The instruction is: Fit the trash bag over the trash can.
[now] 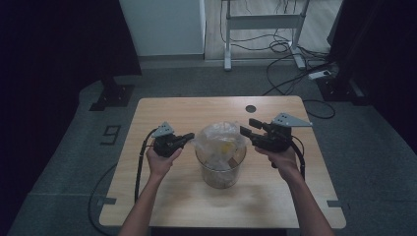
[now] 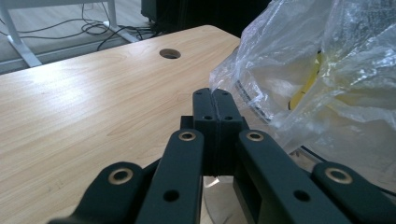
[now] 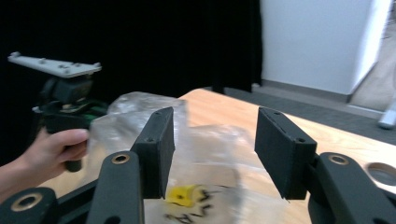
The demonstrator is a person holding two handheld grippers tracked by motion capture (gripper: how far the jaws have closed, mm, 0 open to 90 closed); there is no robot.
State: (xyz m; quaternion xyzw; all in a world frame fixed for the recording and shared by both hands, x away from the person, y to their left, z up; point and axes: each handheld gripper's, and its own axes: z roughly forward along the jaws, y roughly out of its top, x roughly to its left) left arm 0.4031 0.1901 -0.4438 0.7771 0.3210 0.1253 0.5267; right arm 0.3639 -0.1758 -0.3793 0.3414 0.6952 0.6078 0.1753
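At the middle of the worktop, a clear plastic bag point(image 1: 220, 137) is billowing out of a glass container point(image 1: 221, 169) — the left gripper point(image 2: 213, 100), jaws pressed together, appears to be pinching the bag's rim on its side. The right gripper point(image 1: 246, 127), jaws standing apart and empty, is hovering above the opposite rim — the bag lying just below and ahead of it.

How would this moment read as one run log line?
left gripper: shut on plastic bag edge | right gripper: open, above bag | bag lines clear bucket
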